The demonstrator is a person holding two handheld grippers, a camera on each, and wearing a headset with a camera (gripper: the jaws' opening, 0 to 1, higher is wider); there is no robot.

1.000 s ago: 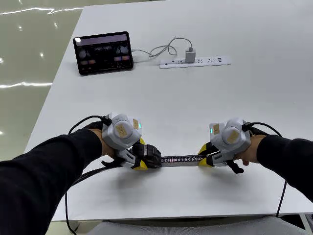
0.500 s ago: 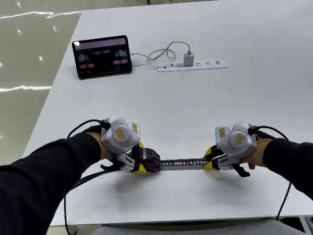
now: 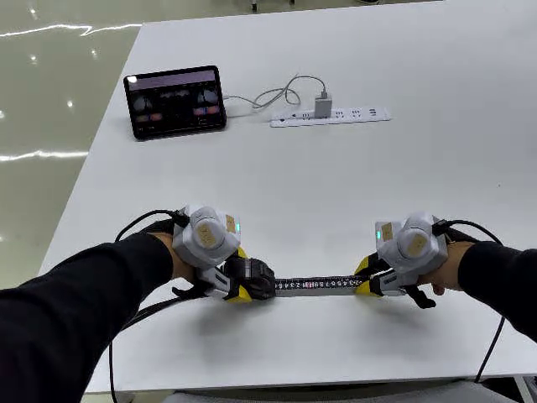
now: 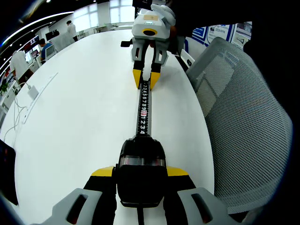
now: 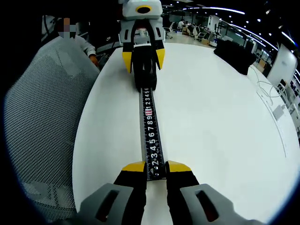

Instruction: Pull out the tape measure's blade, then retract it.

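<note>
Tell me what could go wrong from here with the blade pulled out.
1. The right gripper pinches just the blade near its end. A slip would likely let it whip back toward the case.
2. The left gripper holds the case by its sides, so a harder pull could drag it out of the jaws.
</note>
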